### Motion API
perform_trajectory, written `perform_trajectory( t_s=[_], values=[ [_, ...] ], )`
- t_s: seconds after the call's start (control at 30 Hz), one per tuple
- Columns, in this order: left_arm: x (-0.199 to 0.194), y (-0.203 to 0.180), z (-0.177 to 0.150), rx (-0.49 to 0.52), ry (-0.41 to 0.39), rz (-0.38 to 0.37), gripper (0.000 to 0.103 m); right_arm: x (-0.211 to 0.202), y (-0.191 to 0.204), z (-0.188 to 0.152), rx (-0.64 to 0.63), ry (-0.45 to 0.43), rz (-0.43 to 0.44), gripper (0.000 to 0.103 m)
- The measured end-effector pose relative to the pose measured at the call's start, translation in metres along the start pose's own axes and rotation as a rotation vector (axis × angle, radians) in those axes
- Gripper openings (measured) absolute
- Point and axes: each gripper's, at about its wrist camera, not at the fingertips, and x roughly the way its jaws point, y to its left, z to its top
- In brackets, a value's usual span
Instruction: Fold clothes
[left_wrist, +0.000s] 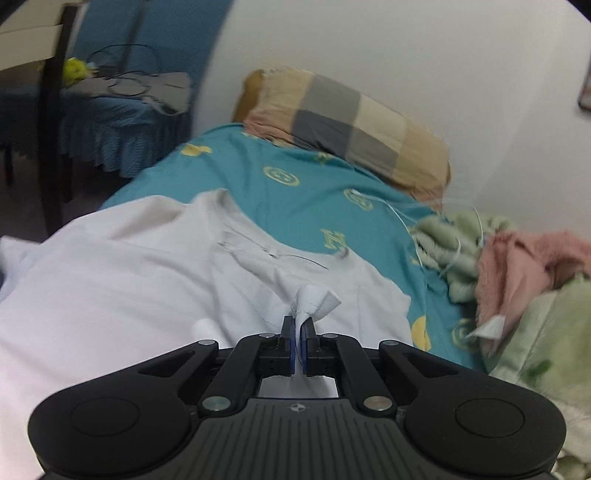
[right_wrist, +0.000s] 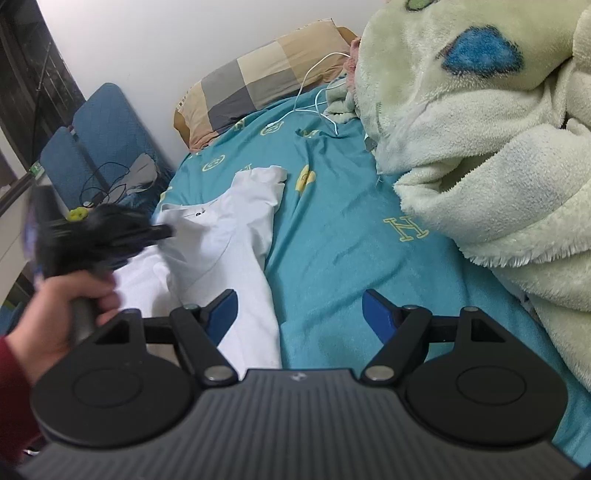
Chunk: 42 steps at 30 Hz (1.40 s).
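Note:
A white shirt (left_wrist: 122, 280) lies spread on the teal bedsheet (left_wrist: 295, 192). My left gripper (left_wrist: 299, 325) is shut on a pinched tuft of the white shirt, which sticks up between its blue pads. In the right wrist view the same white shirt (right_wrist: 225, 236) lies left of centre, and the left gripper (right_wrist: 162, 232), blurred and held by a hand (right_wrist: 59, 314), sits at the shirt's left part. My right gripper (right_wrist: 299, 314) stands open above the teal bedsheet (right_wrist: 332, 236), its left finger over the shirt's lower edge, nothing between its pads.
A checked pillow (left_wrist: 347, 129) lies at the head of the bed against the wall. A fluffy green blanket (right_wrist: 480, 166) is heaped on the right, with pink fabric (left_wrist: 524, 258) beside it. A white cable (right_wrist: 314, 92) trails over the sheet. A blue chair (right_wrist: 99, 147) stands left of the bed.

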Motion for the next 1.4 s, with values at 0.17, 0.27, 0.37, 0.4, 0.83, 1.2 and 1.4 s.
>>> perform_trajectory(
  t_s=[0.17,0.27,0.37,0.4,0.83,1.2,1.4],
  values=[
    [-0.034,0.056,-0.011,-0.094,0.032,0.119,0.003,0.003,0.001,0.000,-0.010,0.000,-0.007,0.076],
    [-0.034,0.090,-0.022,-0.170,0.092,0.144,0.005,0.004,0.003,-0.002,-0.031,0.001,-0.012,0.076],
    [-0.042,0.121,-0.028,-0.253,0.110,0.149,0.014,0.004,0.005,-0.005,-0.052,0.004,-0.020,0.076],
    [-0.046,0.132,-0.025,-0.290,0.105,0.140,0.026,0.003,0.005,-0.006,-0.057,0.005,-0.023,0.076],
    [-0.048,0.303,0.022,-0.799,-0.008,0.183,0.083,0.009,0.016,-0.017,-0.139,0.046,-0.053,0.076],
    [0.044,0.359,0.039,-0.811,0.068,0.081,0.089,0.035,0.020,-0.021,-0.172,0.102,-0.056,0.076],
    [0.065,0.359,0.051,-0.756,0.013,0.048,0.070,0.050,0.021,-0.024,-0.181,0.140,-0.058,0.076]
  ],
)
